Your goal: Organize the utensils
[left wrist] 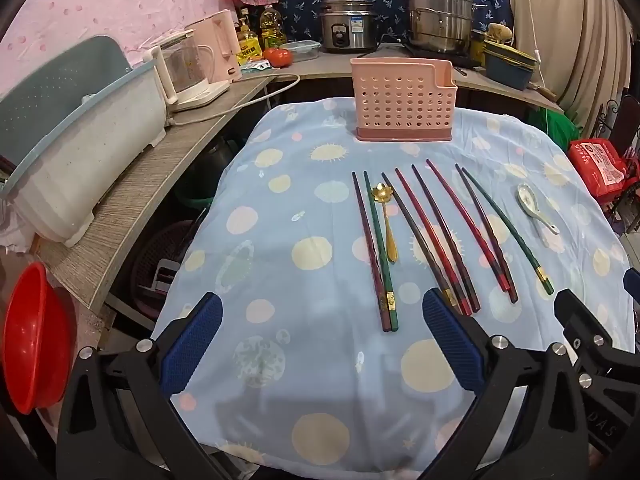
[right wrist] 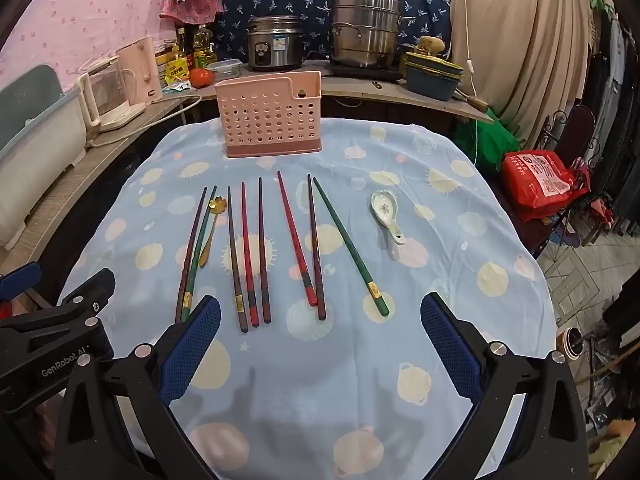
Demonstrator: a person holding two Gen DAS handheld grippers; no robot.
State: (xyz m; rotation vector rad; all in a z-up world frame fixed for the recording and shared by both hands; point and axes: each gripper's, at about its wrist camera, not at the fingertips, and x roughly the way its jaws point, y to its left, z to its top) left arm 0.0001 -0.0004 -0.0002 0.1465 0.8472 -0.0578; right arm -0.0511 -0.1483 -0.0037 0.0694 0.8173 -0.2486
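Observation:
A pink perforated utensil holder [left wrist: 403,100] [right wrist: 269,114] stands upright at the far side of the table. In front of it lie several chopsticks [left wrist: 436,236] [right wrist: 260,252] in dark red, red and green, side by side. A small gold spoon [left wrist: 387,224] [right wrist: 210,232] lies among the left ones. A white ceramic spoon [left wrist: 534,208] [right wrist: 386,214] lies at the right. My left gripper [left wrist: 320,344] is open and empty above the near cloth. My right gripper [right wrist: 320,344] is open and empty, near the chopstick handles.
The table wears a blue dotted cloth [left wrist: 280,200] [right wrist: 440,240]. A counter at the left and back holds a dish rack [left wrist: 80,152], kettles [left wrist: 188,68], a rice cooker [right wrist: 274,42] and a steel pot [right wrist: 366,36]. A red bowl [left wrist: 32,336] is low left. A red bag [right wrist: 540,178] sits right.

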